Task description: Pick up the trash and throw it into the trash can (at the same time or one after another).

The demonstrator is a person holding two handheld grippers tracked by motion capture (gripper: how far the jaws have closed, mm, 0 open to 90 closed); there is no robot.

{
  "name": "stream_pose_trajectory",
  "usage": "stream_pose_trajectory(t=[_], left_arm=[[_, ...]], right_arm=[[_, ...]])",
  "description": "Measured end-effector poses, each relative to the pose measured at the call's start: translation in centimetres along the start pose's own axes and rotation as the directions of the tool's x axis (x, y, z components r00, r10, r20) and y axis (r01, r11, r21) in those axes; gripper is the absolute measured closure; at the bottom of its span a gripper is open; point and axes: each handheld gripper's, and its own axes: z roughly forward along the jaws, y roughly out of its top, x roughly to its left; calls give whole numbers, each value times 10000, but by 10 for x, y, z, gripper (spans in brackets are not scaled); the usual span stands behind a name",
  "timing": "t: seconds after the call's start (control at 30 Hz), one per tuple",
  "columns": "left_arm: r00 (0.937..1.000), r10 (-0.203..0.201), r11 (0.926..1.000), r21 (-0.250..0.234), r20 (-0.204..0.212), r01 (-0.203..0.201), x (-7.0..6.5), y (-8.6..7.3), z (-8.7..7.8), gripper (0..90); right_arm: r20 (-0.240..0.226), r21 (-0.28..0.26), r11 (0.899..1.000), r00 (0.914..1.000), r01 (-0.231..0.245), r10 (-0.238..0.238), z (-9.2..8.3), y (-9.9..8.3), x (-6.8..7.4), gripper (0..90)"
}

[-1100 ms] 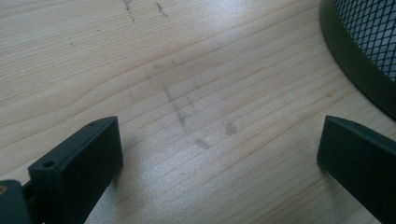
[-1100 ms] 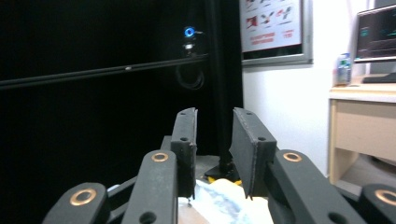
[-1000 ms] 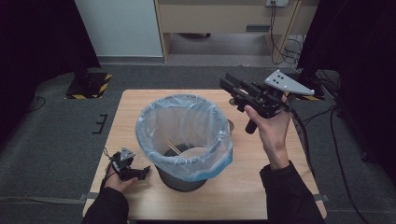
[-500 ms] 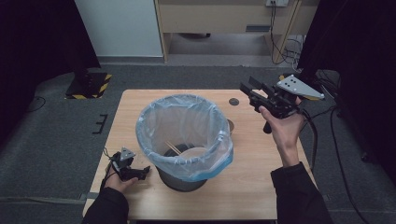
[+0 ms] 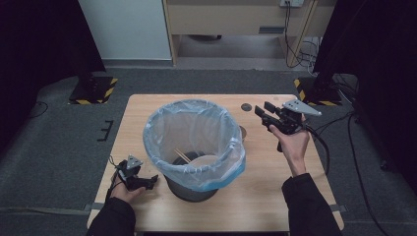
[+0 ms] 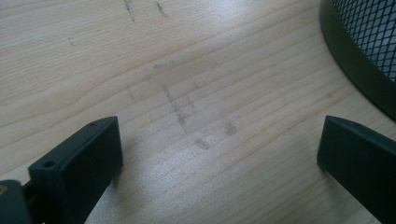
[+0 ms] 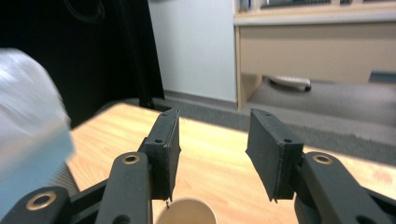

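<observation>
Right gripper (image 5: 261,114) part-open, empty, above a paper cup (image 7: 186,212) beside the lined bin (image 5: 194,142). Left gripper (image 6: 219,154) wide, empty. Risk: descending jaws tip the cup or snag the liner.

You sit at a light wooden table (image 5: 147,108) on grey carpet (image 5: 59,142). Beyond the table stand a white wall panel (image 5: 123,27) and a pale wooden cabinet (image 5: 226,17). Black curtains (image 5: 373,49) hang to either side of the table, with yellow-and-black striped stand bases (image 5: 93,88) near its far corners.
</observation>
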Motion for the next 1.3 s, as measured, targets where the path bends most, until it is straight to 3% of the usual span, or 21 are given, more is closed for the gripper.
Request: stream_pose_trajectory(t=[0.27,0.37,0.5,0.77,0.87,1.07,1.3], left_arm=[[10000,6,10000,5,1,-6,0,0,0,0],[10000,4,10000,6,3,-4,0,0,0,0],[10000,-1,10000,1,1,1,0,0,0,0],[10000,0,10000,3,1,0,0,0,0,0],[10000,0,10000,2,3,0,0,0,0,0],[10000,2,10000,5,2,-2,0,0,0,0],[10000,1,10000,2,0,-1,0,0,0,0]], right_arm=[[170,1275,9918,9998,98,-121,31,-37,-6,548],[185,1688,9856,9997,103,-136,42,-48,-5,553],[174,2351,9710,9986,437,-491,54,-59,-2,556],[245,3020,9518,9976,544,-648,70,-71,1,589],[295,3408,9383,9969,585,-728,76,-76,1,613],[306,3791,9244,9978,433,-593,81,-81,2,651],[509,4351,9000,9971,283,-559,85,-84,2,722]])
